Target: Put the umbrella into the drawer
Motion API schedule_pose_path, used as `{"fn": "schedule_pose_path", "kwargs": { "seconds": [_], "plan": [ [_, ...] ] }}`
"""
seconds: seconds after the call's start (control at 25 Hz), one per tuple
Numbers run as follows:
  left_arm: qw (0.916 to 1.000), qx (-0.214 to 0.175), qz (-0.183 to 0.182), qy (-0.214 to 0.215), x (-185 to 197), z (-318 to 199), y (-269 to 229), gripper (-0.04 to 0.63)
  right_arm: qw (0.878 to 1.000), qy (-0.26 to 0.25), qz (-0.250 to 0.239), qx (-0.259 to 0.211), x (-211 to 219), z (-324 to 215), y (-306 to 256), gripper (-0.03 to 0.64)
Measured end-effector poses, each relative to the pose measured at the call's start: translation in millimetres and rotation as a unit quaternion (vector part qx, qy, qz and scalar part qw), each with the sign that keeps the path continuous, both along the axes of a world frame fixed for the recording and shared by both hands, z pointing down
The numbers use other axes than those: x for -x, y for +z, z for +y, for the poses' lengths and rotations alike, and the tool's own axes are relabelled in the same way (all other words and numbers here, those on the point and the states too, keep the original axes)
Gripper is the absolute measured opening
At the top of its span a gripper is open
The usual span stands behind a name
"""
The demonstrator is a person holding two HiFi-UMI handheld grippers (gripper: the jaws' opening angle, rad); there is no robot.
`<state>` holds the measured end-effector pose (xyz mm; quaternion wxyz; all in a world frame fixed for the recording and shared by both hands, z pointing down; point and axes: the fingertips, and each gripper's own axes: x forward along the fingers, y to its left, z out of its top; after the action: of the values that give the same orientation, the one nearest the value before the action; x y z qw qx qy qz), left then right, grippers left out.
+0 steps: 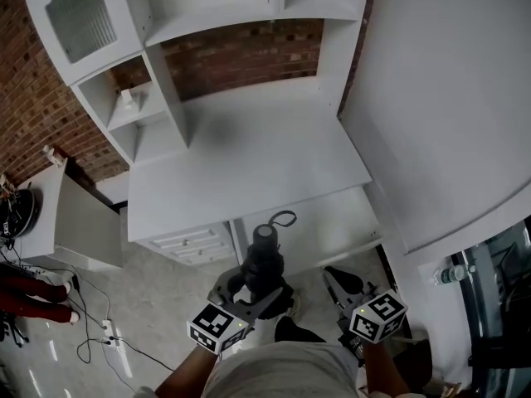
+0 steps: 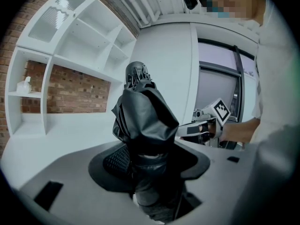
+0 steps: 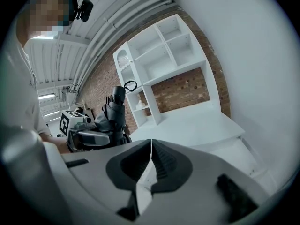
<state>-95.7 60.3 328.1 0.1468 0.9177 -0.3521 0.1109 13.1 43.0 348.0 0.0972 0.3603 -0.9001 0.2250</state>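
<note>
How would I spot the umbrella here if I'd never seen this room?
Find the white desk against the brick wall. Just in front of its front edge, the person's left tongs grip a folded umbrella that stands roughly upright. It is the only black, bundled thing there, with a cord loop at its top; the right tongs beside it are shut and empty.

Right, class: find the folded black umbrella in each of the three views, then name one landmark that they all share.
Head view: umbrella at lower centre, gripped by the left gripper.
Left gripper view: umbrella dead centre, clamped between the jaws.
Right gripper view: umbrella left of centre, standing upright.
Shared landmark: the white shelf unit against the brick wall.
</note>
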Motion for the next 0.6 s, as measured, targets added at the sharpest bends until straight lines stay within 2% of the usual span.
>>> {"fn": "schedule_pose_path", "kwargs": {
  "seconds": [0.28, 0.6],
  "plan": [
    [0.9996, 0.001, -0.001, -0.027, -11, -36, -4, 0.267, 1.000, -0.019, -0.008, -0.013, -14, -48, -7, 0.028],
    [0.9992, -0.011, -0.004, -0.039, -26, -76, -5, 0.267, 0.999, -0.029, -0.002, -0.021, -34, -90, -9, 0.028]
  ]
}}
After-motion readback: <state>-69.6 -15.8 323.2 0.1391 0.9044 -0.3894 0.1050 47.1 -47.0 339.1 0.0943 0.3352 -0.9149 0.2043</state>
